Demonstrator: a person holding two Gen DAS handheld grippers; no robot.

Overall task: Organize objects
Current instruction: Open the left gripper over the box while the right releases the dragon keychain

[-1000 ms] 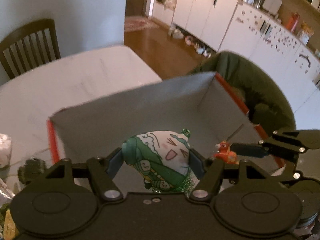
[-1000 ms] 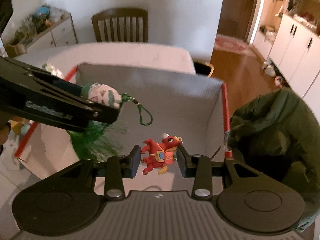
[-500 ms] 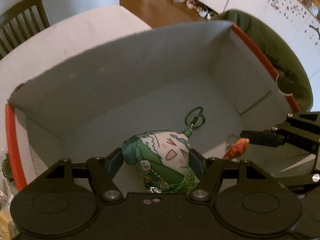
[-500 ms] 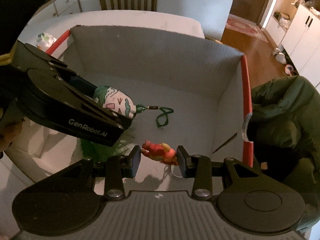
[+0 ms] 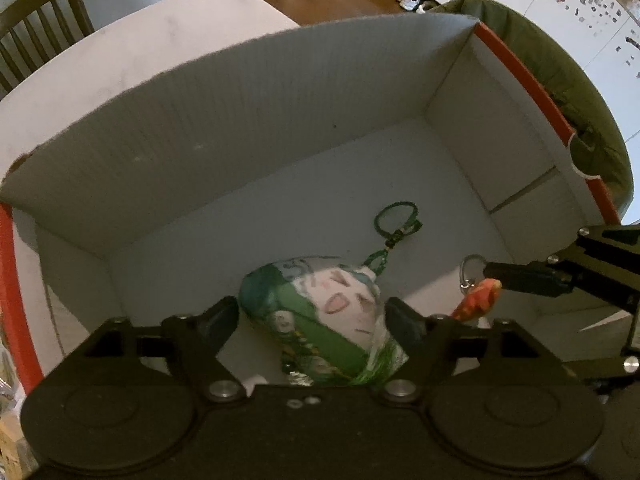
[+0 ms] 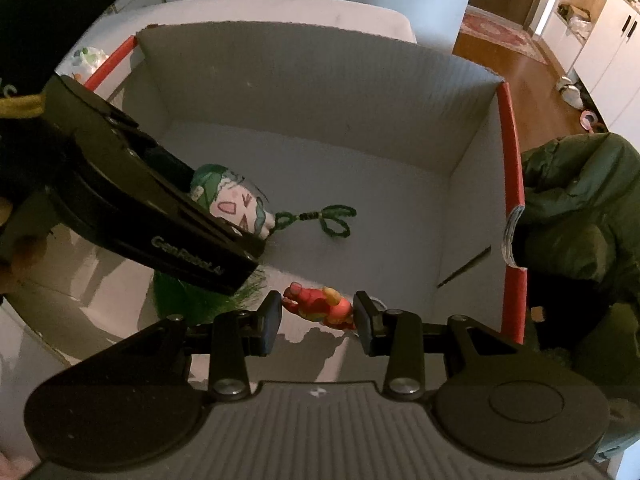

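Left gripper (image 5: 312, 312) points down into the box (image 5: 248, 128); its jaws have just been opening and now stand spread around the plush (image 5: 320, 312) — it lies on the box floor. Right gripper (image 6: 318, 316) pinches the red figure (image 6: 320, 304) low inside the box.

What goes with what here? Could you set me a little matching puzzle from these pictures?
Things:
1. plush charm
2. red figure
3. box
4. green jacket

Descriptions:
A. outside the box, beside its red-edged wall
B. between opened jaws, on the box floor
C. grey inside, red rim
D. pinched between fingers

Pairs: 1-B, 2-D, 3-C, 4-A
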